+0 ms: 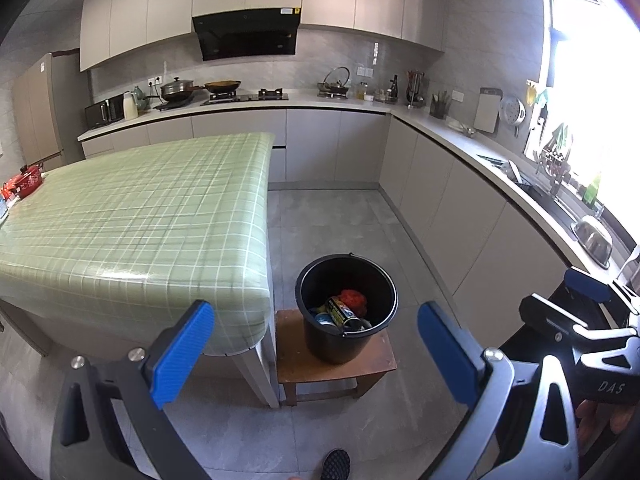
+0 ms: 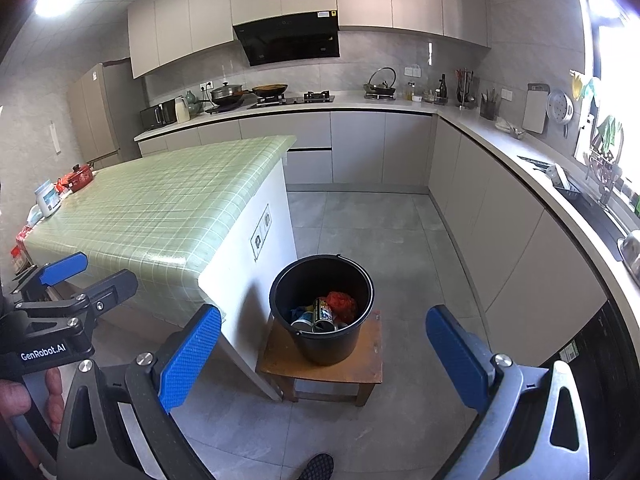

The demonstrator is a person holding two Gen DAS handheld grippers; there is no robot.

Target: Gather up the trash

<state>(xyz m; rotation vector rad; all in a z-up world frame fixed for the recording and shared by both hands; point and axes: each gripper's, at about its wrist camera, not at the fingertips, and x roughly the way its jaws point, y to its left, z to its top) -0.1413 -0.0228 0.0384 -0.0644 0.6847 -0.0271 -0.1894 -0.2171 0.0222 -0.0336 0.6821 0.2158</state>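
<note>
A black bucket (image 1: 346, 346) (image 2: 322, 343) stands on a low wooden stool (image 1: 376, 364) (image 2: 370, 364) beside the table with the green checked cloth (image 1: 132, 220) (image 2: 160, 204). Inside lie a tin can (image 1: 343, 312) (image 2: 323, 312), a crumpled red wrapper (image 1: 354, 299) (image 2: 343, 303) and other scraps. My left gripper (image 1: 316, 350) hangs open and empty above and in front of the bucket. My right gripper (image 2: 323, 354) is also open and empty, at a similar height. Each gripper shows at the edge of the other's view.
An L-shaped kitchen counter (image 2: 400, 102) with stove, pots and sink runs along the back and right walls. A red pot (image 2: 78, 176) and a white tub (image 2: 47, 198) sit at the table's far left. A shoe tip (image 2: 318, 466) shows on the grey tiled floor below.
</note>
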